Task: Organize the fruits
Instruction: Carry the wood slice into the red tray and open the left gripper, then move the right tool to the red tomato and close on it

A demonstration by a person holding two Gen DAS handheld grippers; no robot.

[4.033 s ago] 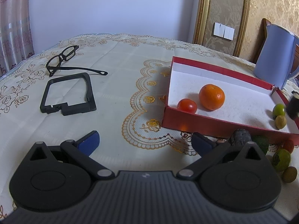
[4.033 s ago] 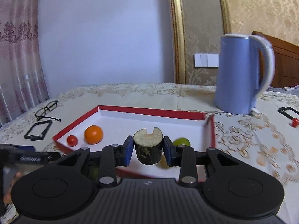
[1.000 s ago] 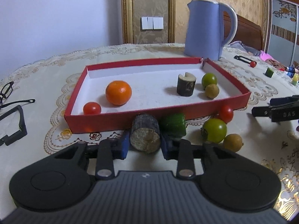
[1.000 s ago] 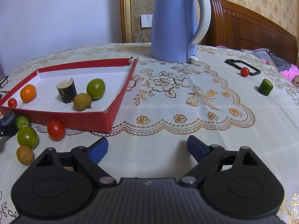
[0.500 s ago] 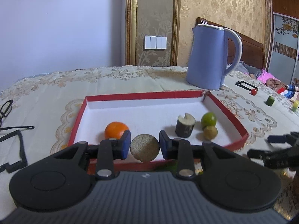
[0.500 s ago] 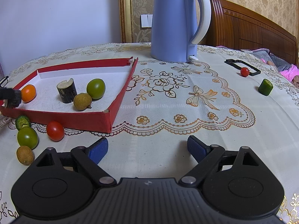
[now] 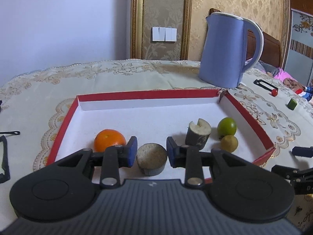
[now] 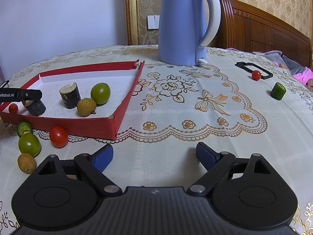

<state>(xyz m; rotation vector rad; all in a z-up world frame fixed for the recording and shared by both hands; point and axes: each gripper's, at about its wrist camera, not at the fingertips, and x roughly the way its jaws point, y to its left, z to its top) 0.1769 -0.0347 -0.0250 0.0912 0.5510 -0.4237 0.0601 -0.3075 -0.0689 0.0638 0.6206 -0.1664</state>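
My left gripper (image 7: 151, 153) pinches the cane stub (image 7: 151, 161) over the red tray (image 7: 148, 95), ready to set it beside the orange (image 7: 109, 140). My right gripper (image 8: 154, 155) hangs spread above the worktop (image 8: 176, 146), free for loose fruit.

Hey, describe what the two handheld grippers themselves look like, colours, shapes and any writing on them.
Both look alike. The left gripper and right gripper each have a dark grey ribbed body, two round black discs at the sides, black linkage arms with silver rivets, and fingers tipped with blue pads. White lettering ending in "Robot.AI" runs along the left gripper's side. No cables or sleeves show.
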